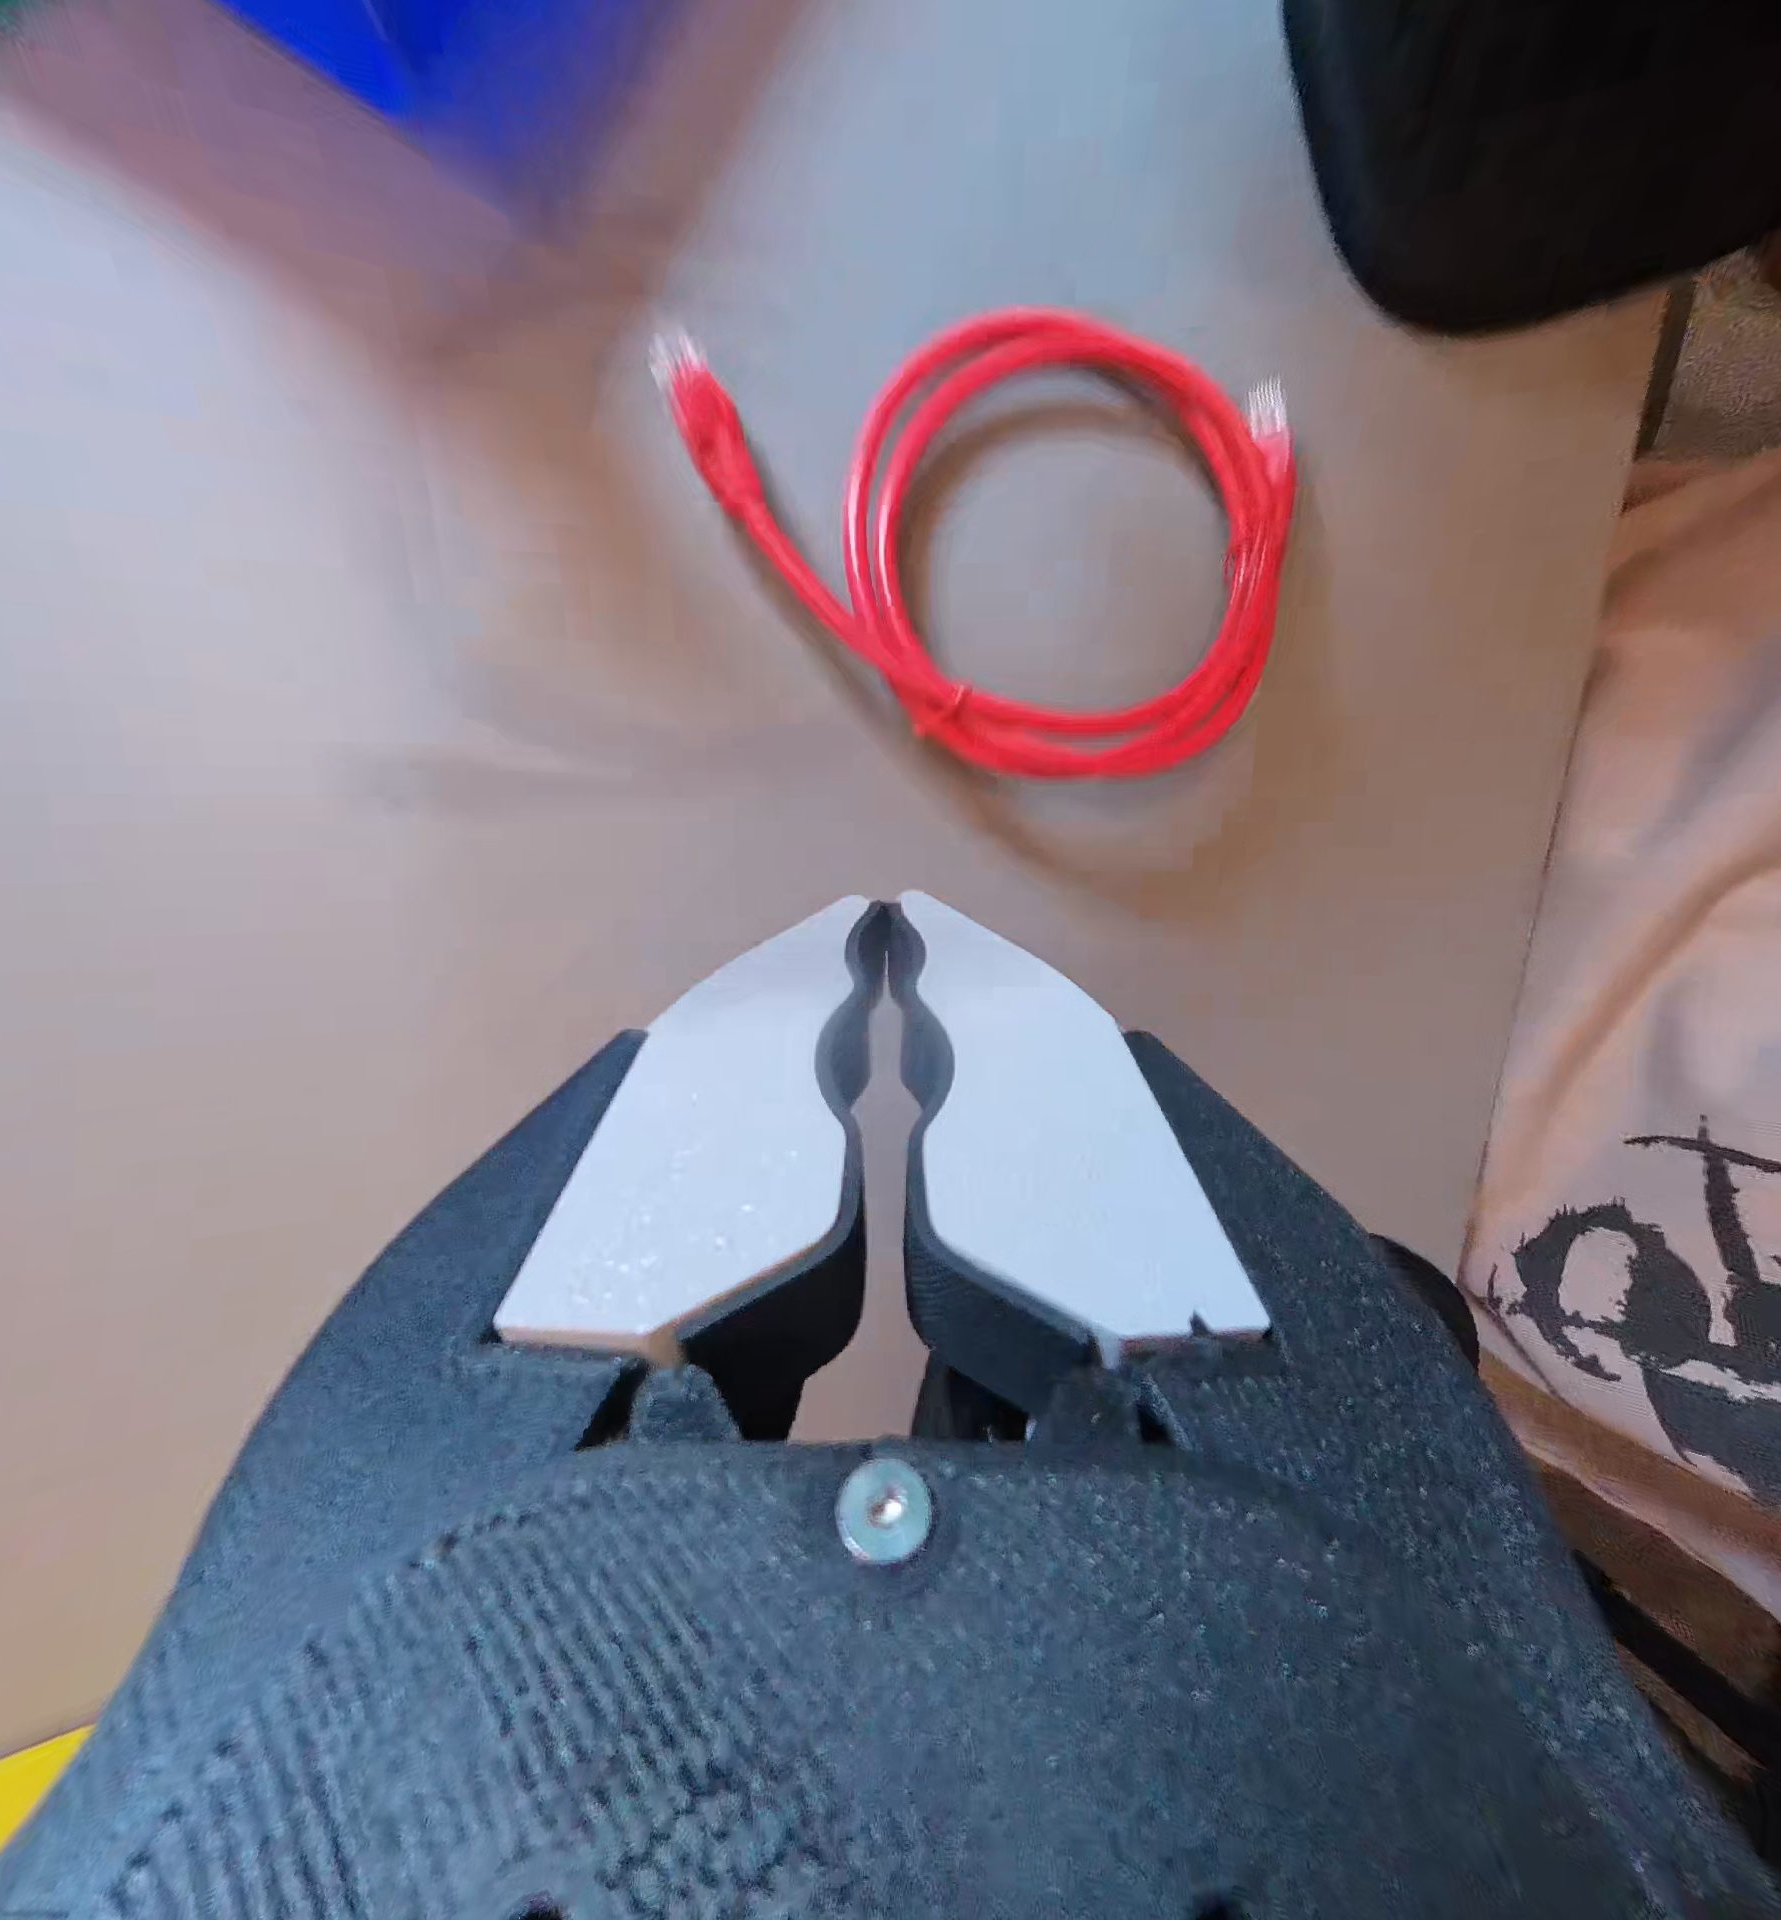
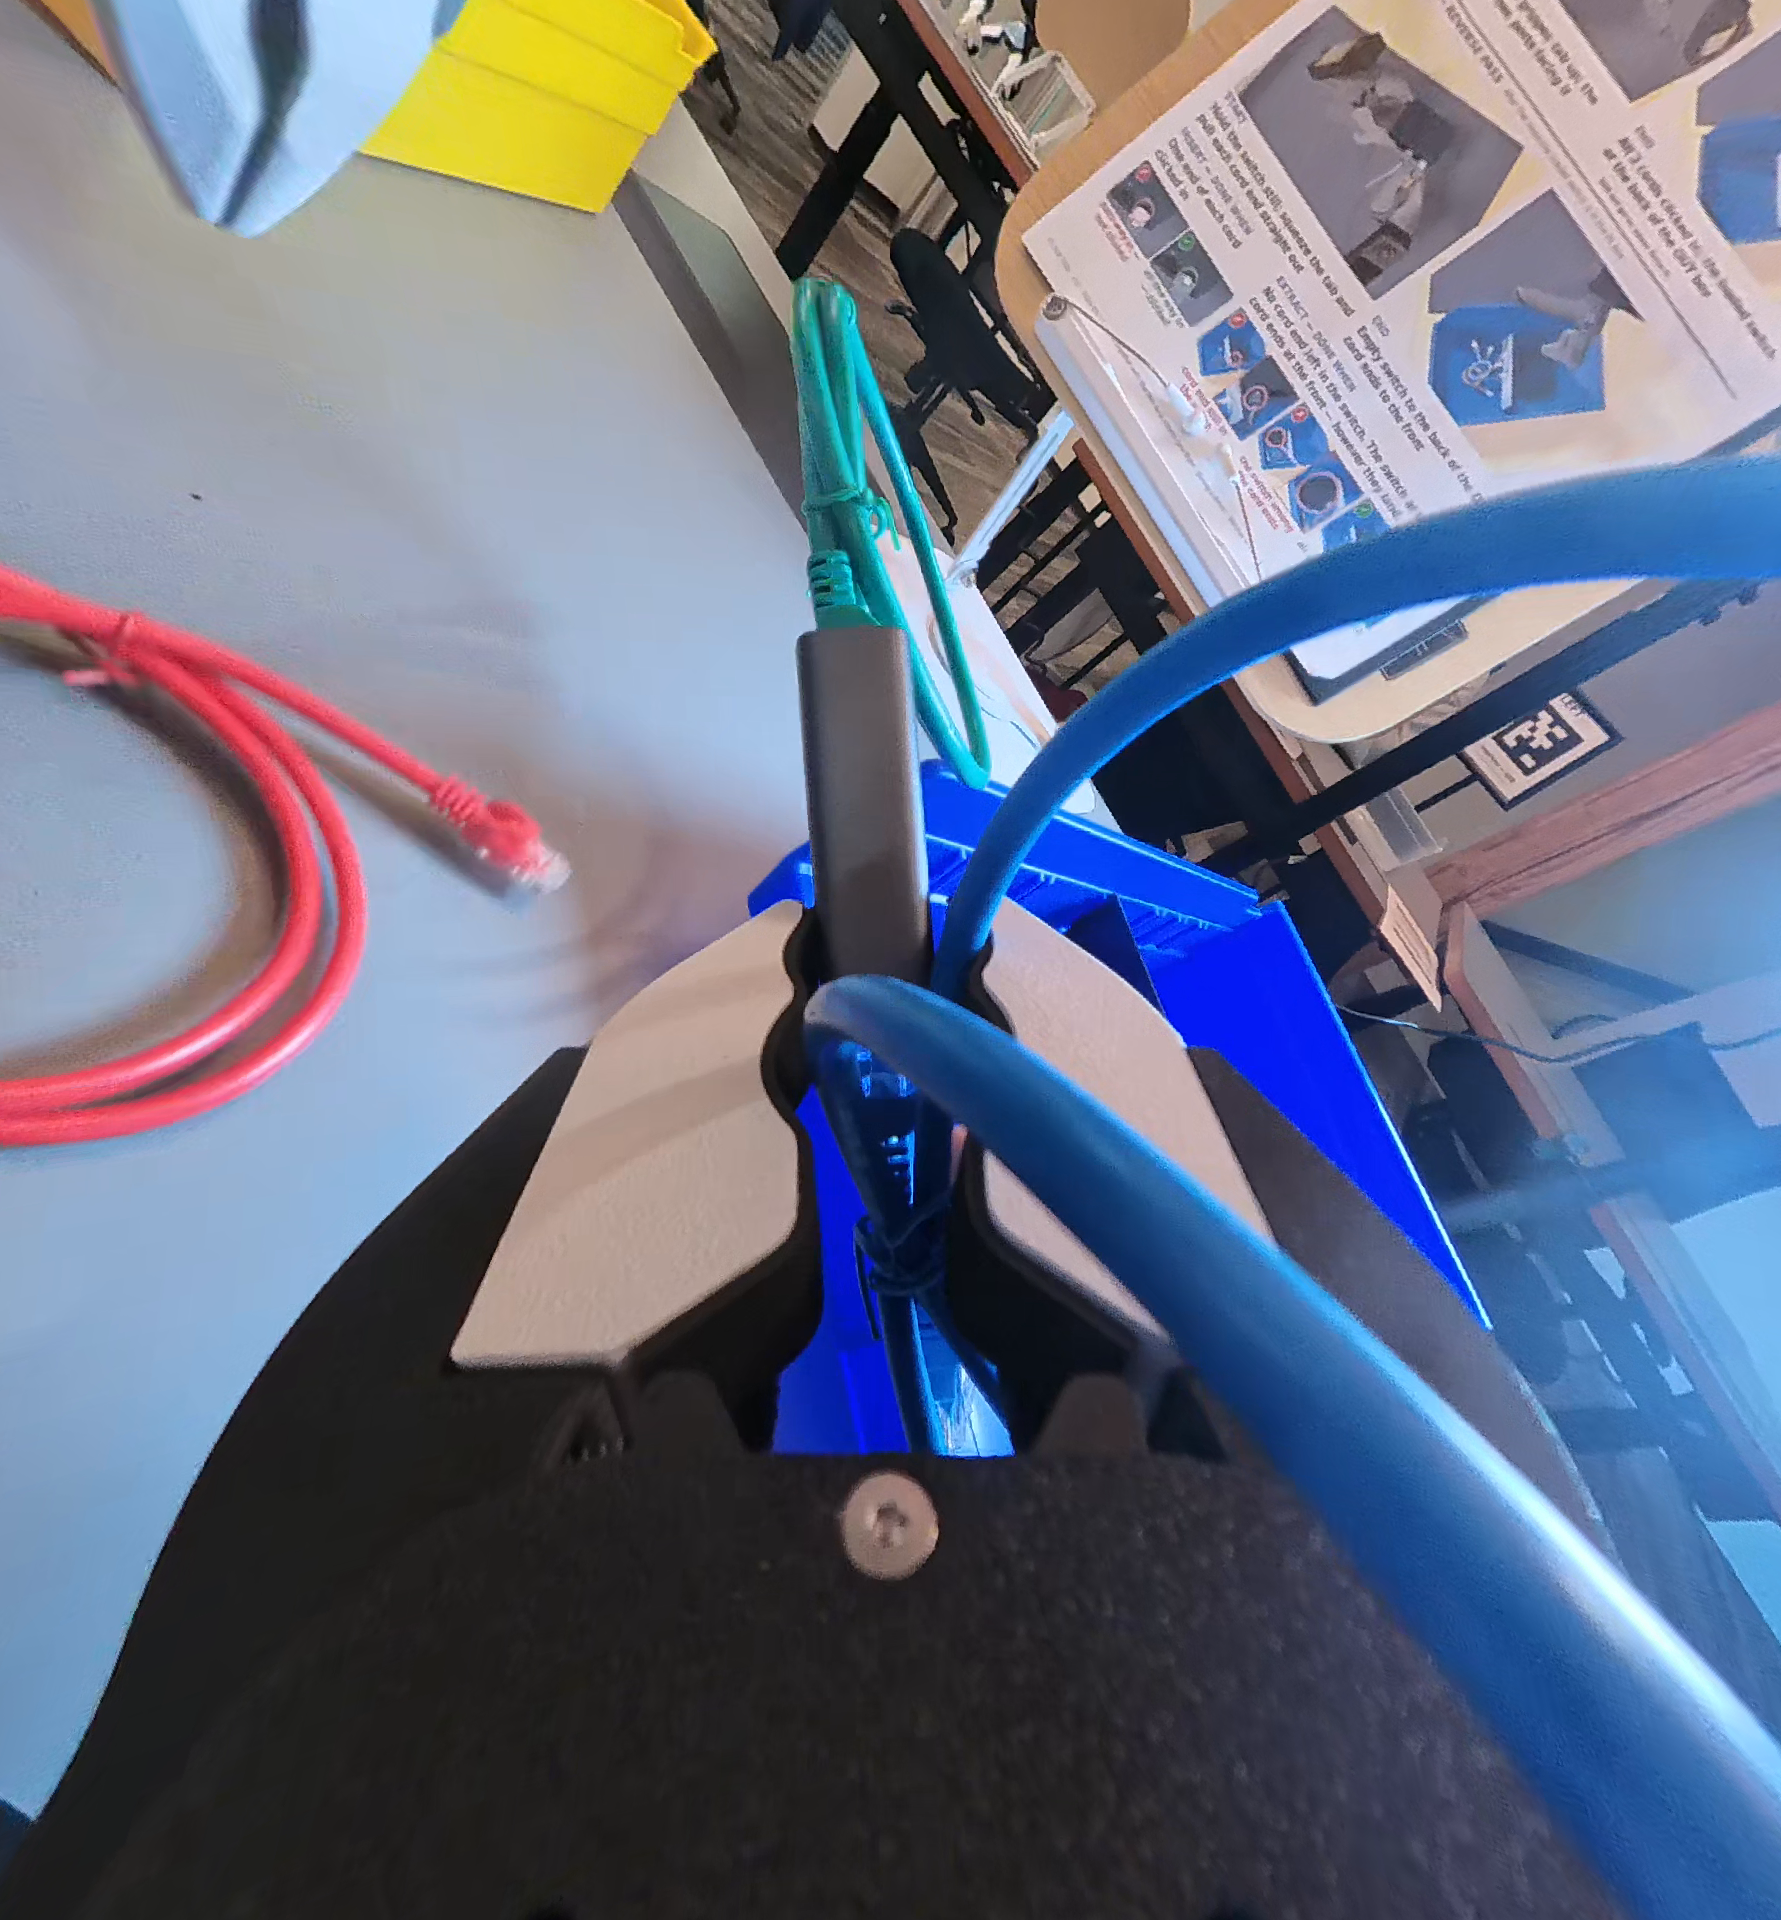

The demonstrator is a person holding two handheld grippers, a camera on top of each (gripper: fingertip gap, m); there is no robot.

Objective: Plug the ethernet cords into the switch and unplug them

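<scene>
Left wrist view looks down on the left gripper (image 1: 884,914), its grey fingers pressed together at the tips with nothing between them, hovering over the pale table (image 1: 242,727). Just beyond it the red ethernet cord (image 1: 1073,540) lies coiled on the table, one plug stretched out to the left, the other resting on the right of the loop. A person's printed shirt (image 1: 1696,1039) fills the right edge. Right wrist view shows the right gripper (image 2: 870,935) clamped on the dark grey switch (image 2: 860,790), held edge-on above a blue bin (image 2: 1229,966). A green cord (image 2: 834,499) is plugged into the switch's far end; a blue cord (image 2: 1281,623) loops over the right finger, its plug near the fingers' base. Far left sits a yellow bin (image 2: 543,104)
</scene>
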